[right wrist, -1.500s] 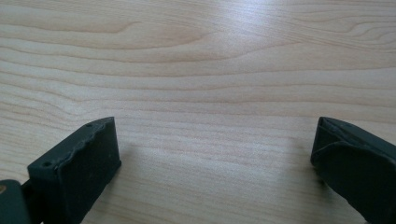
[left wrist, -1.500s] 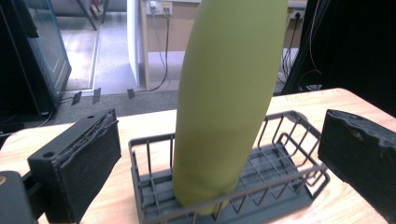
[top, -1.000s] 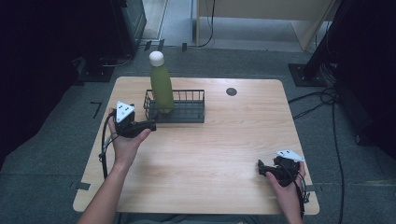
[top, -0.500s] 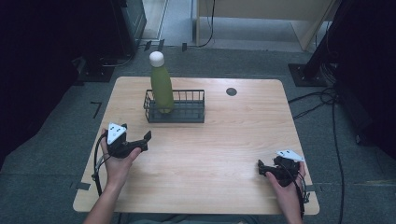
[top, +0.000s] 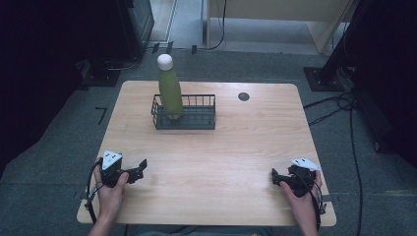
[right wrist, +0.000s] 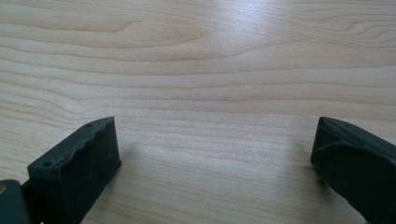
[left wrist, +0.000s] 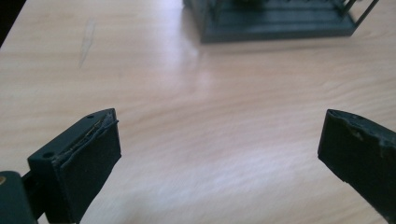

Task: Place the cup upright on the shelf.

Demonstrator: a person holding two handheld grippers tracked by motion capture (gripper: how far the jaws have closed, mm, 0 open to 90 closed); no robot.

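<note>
A light wooden tabletop [top: 211, 162] carries a dark wire basket [top: 184, 112] toward its far side, left of centre, and a green bottle [top: 170, 91] with a white cap stands upright in the left end of that basket, rising well above its rim. A small dark round spot [top: 244, 96] sits on the wood to the right of the basket, apart from it. Near the front left corner, the left gripper [top: 139, 168] rests in the person's left hand [top: 111, 192], its jaws pointing right across the wood; in the left gripper view the left gripper [left wrist: 219, 154] has its two black jaws spread wide with only bare wood between them, and the basket's base [left wrist: 275, 21] shows at the top edge, well apart from the jaws. Near the front right corner, the right gripper [top: 275, 177] is held in the right hand [top: 301, 194], jaws pointing left; in the right gripper view the right gripper [right wrist: 215, 149] is likewise wide open over bare wood grain, holding nothing. Both grippers sit well apart from each other and from the basket, with grey floor and trailing cables around the table
</note>
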